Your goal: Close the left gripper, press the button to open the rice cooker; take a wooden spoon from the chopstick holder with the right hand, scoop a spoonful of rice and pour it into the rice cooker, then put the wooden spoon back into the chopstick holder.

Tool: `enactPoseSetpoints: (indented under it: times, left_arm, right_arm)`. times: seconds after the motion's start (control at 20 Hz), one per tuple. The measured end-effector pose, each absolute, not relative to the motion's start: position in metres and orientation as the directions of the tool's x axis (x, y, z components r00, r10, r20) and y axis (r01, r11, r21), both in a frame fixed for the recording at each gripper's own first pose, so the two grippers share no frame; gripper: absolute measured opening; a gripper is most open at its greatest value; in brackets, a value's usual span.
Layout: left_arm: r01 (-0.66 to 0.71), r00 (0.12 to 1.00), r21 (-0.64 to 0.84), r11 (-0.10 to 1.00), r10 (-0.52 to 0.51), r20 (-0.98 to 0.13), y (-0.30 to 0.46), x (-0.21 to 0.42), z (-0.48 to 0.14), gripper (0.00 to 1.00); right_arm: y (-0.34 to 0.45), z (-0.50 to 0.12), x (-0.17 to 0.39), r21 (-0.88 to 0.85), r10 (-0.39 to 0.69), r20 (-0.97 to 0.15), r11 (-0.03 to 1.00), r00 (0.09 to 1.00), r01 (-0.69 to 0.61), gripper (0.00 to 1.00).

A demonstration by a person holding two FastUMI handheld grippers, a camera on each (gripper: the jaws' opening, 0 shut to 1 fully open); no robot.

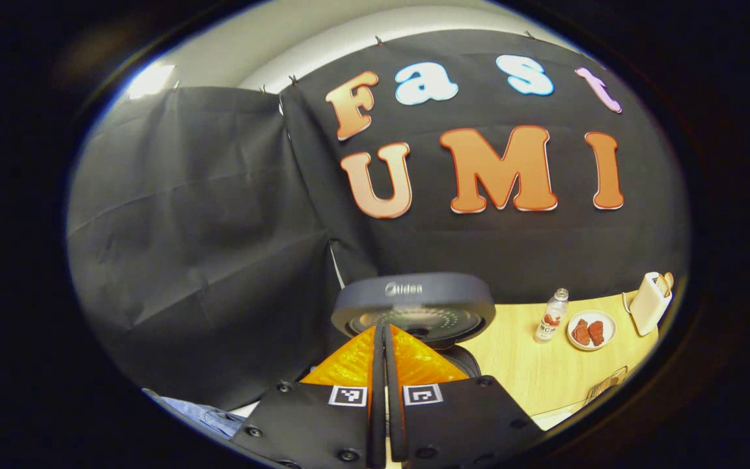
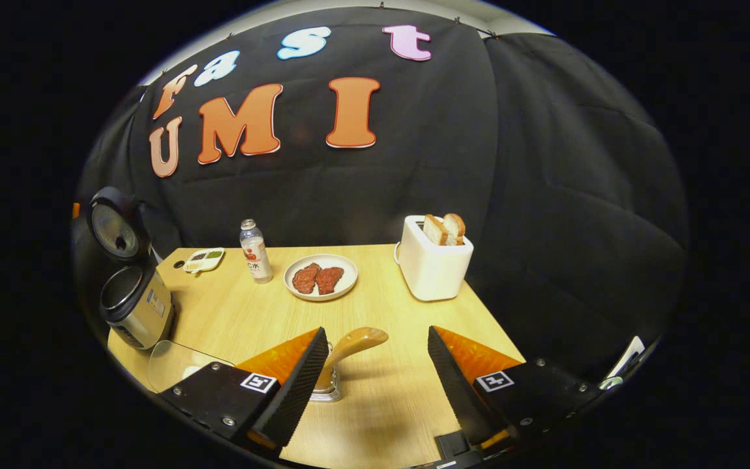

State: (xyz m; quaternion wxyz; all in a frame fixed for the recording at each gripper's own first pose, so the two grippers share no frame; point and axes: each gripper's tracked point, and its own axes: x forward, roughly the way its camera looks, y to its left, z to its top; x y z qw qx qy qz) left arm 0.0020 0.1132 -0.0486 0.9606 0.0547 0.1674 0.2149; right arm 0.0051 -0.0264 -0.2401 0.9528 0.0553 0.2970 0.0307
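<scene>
The silver, round-bodied rice cooker [image 2: 137,309] is standing at the left edge of the pale wooden table [image 2: 388,404] with its dark lid [image 2: 114,225] swung up and its inner pot showing; what is lying inside I cannot tell. In the left gripper view the lid's [image 1: 414,303] rim is carrying a brand mark too blurred to read surely. The left gripper [image 1: 386,332] is sitting with its fingers pressed together just before that lid. The right gripper [image 2: 375,355] is hanging spread wide, gripping nothing, with the curved wooden spoon [image 2: 352,345] rising from the metal chopstick holder [image 2: 326,391] between its fingers. A white plate [image 2: 320,276] is holding two reddish pieces of meat, a white toaster [image 2: 432,260] is holding two bread slices, and a small clear bottle [image 2: 255,251] is standing beside the plate.
</scene>
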Motion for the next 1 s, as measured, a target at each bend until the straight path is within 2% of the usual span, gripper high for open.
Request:
enactPoseSetpoints:
  times: [0.05, 0.1, 0.15, 0.2, 0.25, 0.3, 0.45, 0.55, 0.6, 0.7, 0.8, 0.85, 0.95, 1.0]
  left_arm:
    - [-0.419, 0.843, 0.171, 0.892, 0.452, -0.291, 0.112, -0.008, -0.048, 0.07]
    - [-0.412, 0.853, 0.150, 0.899, 0.438, -0.283, 0.102, -0.013, -0.045, 0.00]
    - [-0.410, 0.860, 0.142, 0.901, 0.434, -0.268, 0.095, -0.018, -0.040, 0.07]
    - [-0.411, 0.865, 0.145, 0.900, 0.436, -0.249, 0.091, -0.024, -0.034, 0.08]
    - [-0.411, 0.869, 0.155, 0.898, 0.437, -0.230, 0.087, -0.030, -0.028, 0.14]
    - [-0.411, 0.871, 0.167, 0.896, 0.440, -0.219, 0.084, -0.038, -0.026, 0.30]
    - [-0.424, 0.859, 0.155, 0.892, 0.450, -0.245, 0.080, -0.056, -0.028, 0.35]
    - [-0.466, 0.831, 0.155, 0.871, 0.491, -0.263, 0.087, -0.071, -0.030, 0.48]
    - [-0.487, 0.817, 0.158, 0.859, 0.512, -0.266, 0.091, -0.081, -0.028, 0.40]
    - [-0.528, 0.786, 0.171, 0.832, 0.555, -0.272, 0.093, -0.095, -0.027, 0.40]
    - [-0.542, 0.773, 0.180, 0.821, 0.571, -0.276, 0.086, -0.103, -0.026, 0.57]
    - [-0.544, 0.770, 0.184, 0.819, 0.574, -0.278, 0.081, -0.104, -0.026, 0.57]
    - [-0.539, 0.774, 0.196, 0.819, 0.574, -0.267, 0.072, -0.106, -0.020, 0.56]
    - [-0.531, 0.781, 0.204, 0.823, 0.568, -0.260, 0.066, -0.107, -0.018, 0.55]
  right_arm:
    - [-0.023, -0.249, 0.003, 0.145, 0.107, -0.584, 0.989, 0.805, -0.026, 0.95]
    - [-0.015, -0.255, 0.004, 0.180, 0.132, -0.601, 0.983, 0.788, -0.028, 0.96]
    - [-0.010, -0.262, 0.005, 0.215, 0.159, -0.612, 0.976, 0.775, -0.031, 0.96]
    - [-0.006, -0.270, 0.009, 0.238, 0.175, -0.622, 0.971, 0.763, -0.029, 0.96]
    - [-0.002, -0.279, 0.010, 0.254, 0.187, -0.637, 0.967, 0.747, -0.026, 0.95]
    - [-0.001, -0.290, 0.010, 0.258, 0.195, -0.659, 0.966, 0.726, -0.025, 0.94]
    - [0.011, -0.309, 0.012, 0.310, 0.254, -0.687, 0.950, 0.681, -0.041, 0.92]
    - [0.018, -0.313, 0.019, 0.349, 0.286, -0.678, 0.936, 0.677, -0.046, 0.89]
    - [0.021, -0.317, 0.021, 0.362, 0.300, -0.681, 0.931, 0.668, -0.048, 0.85]
    - [0.027, -0.328, 0.023, 0.379, 0.317, -0.696, 0.924, 0.644, -0.045, 0.79]
    - [0.035, -0.333, 0.030, 0.407, 0.346, -0.689, 0.912, 0.637, -0.055, 0.74]
    - [0.037, -0.336, 0.030, 0.419, 0.358, -0.687, 0.906, 0.632, -0.058, 0.72]
    - [0.045, -0.335, 0.033, 0.463, 0.387, -0.674, 0.885, 0.629, -0.048, 0.60]
    - [0.049, -0.336, 0.035, 0.478, 0.399, -0.668, 0.877, 0.628, -0.049, 0.48]
